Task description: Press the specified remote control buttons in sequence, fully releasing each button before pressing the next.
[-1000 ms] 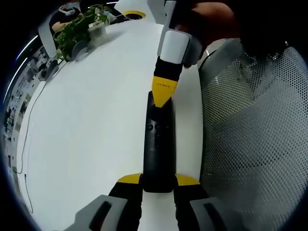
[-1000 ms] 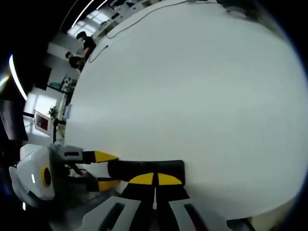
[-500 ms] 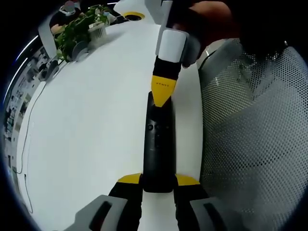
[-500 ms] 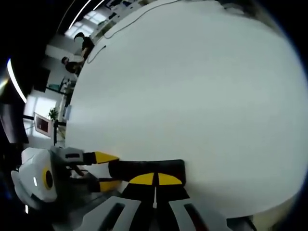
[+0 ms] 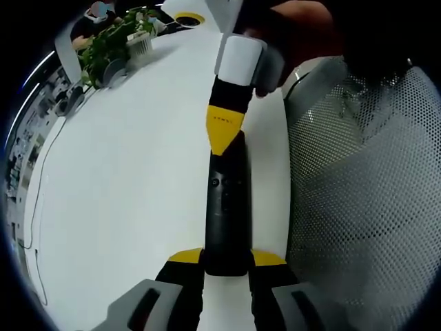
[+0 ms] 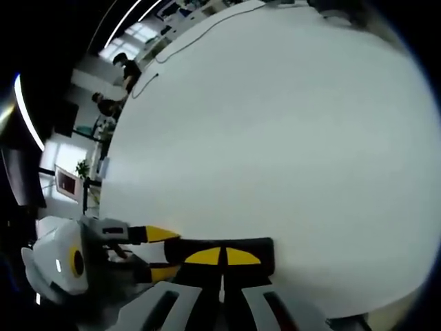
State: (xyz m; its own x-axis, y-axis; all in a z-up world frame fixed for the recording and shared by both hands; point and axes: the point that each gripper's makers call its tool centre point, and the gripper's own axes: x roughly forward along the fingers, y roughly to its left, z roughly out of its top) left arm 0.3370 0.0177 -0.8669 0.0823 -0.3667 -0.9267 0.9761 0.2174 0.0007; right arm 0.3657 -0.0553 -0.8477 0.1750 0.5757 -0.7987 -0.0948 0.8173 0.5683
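The fingers (image 5: 183, 258) of the left gripper (image 5: 227, 260) are clenched on the near end of the remote control (image 5: 227, 207), one yellow-tipped finger on each side of it. The remote control is black and slim and lies lengthwise on the white counter (image 5: 131, 172), close to the counter's edge, with small round buttons visible around its middle. The right gripper (image 5: 222, 131) enters the left gripper view from above; its fingers are pressed together into a single yellow tip, grasping nothing, and that tip sits over the far end of the remote control. Contact cannot be confirmed. A mesh chair back (image 5: 365, 186) stands just beside the counter edge. A potted plant (image 5: 114, 38) stands at the far end of the counter.

In the right gripper view, the remote control (image 6: 262, 249) lies crosswise under the closed yellow tips, with the left gripper (image 6: 155, 254) holding its end.
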